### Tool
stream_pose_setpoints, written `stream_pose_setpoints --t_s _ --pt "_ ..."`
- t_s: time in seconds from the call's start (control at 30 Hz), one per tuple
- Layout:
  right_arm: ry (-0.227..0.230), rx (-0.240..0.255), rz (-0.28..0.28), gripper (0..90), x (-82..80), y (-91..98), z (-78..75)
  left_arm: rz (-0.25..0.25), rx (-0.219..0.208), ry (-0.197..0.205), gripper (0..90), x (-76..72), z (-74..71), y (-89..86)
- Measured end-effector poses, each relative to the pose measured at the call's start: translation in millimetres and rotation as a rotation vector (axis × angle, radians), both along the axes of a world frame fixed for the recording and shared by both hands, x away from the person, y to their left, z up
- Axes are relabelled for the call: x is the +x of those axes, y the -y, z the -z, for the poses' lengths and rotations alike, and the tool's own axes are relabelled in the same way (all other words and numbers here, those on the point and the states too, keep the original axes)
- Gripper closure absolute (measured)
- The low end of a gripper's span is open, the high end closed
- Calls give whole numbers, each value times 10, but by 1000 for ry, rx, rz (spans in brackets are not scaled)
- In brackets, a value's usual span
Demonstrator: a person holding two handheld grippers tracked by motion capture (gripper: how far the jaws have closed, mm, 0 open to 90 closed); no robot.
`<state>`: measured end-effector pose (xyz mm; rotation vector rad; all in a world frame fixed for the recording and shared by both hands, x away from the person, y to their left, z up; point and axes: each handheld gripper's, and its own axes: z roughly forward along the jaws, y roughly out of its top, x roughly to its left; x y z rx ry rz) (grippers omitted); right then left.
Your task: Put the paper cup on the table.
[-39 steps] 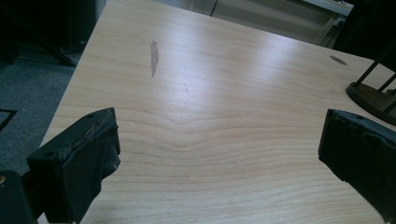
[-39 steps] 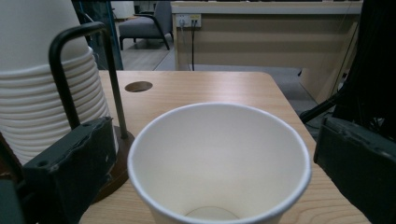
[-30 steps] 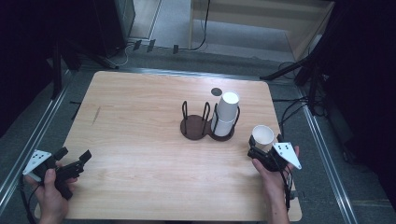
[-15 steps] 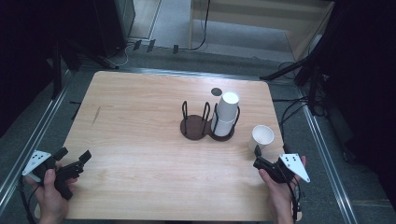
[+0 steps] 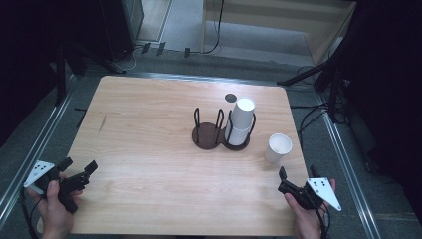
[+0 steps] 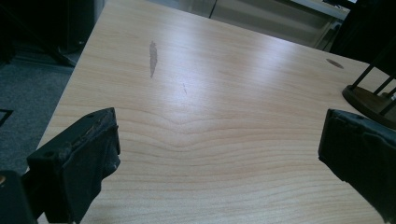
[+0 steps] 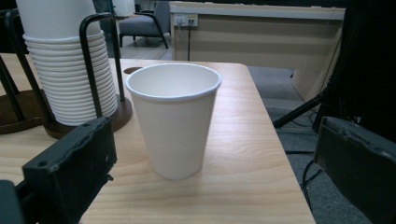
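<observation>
The cup (image 7: 173, 119) stands upright near the table's (image 5: 149, 129) right edge, mouth up, long axis vertical, beside the holder (image 5: 221, 130) with its stack. Right gripper (image 5: 284, 181) sits just short of it, jaws spread, empty. Left gripper (image 5: 78, 172) spread too, well apart.

Left tool (image 5: 78, 172) jaws apart, right tool (image 5: 281, 180) jaws apart
</observation>
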<state>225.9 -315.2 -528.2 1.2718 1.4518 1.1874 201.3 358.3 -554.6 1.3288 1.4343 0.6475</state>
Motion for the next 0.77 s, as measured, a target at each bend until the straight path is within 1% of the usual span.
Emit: stream_pose_setpoints --t_s 0.07,0.17,0.33,0.43,0.47,0.53,0.63,0.77 --pt "-4 18 5 0 -35 49 6 2 0 1 0 -1 0 -1" --pt "-12 26 7 0 -87 115 32 2 -2 1 0 -1 1 -1" --pt "-32 19 16 0 -162 207 84 1 0 0 0 -1 0 -1" --pt "-53 23 23 0 -203 251 123 1 -1 0 0 -3 1 -1" --pt "-58 16 23 0 -214 265 137 2 -1 0 0 -3 1 1" --pt "-65 5 21 0 -231 276 156 -1 -1 -1 0 -3 0 6" --pt "-66 11 26 0 -225 281 158 0 -1 -2 0 -2 0 9" --pt "-75 8 25 0 -216 277 177 0 -5 -7 0 4 0 2"
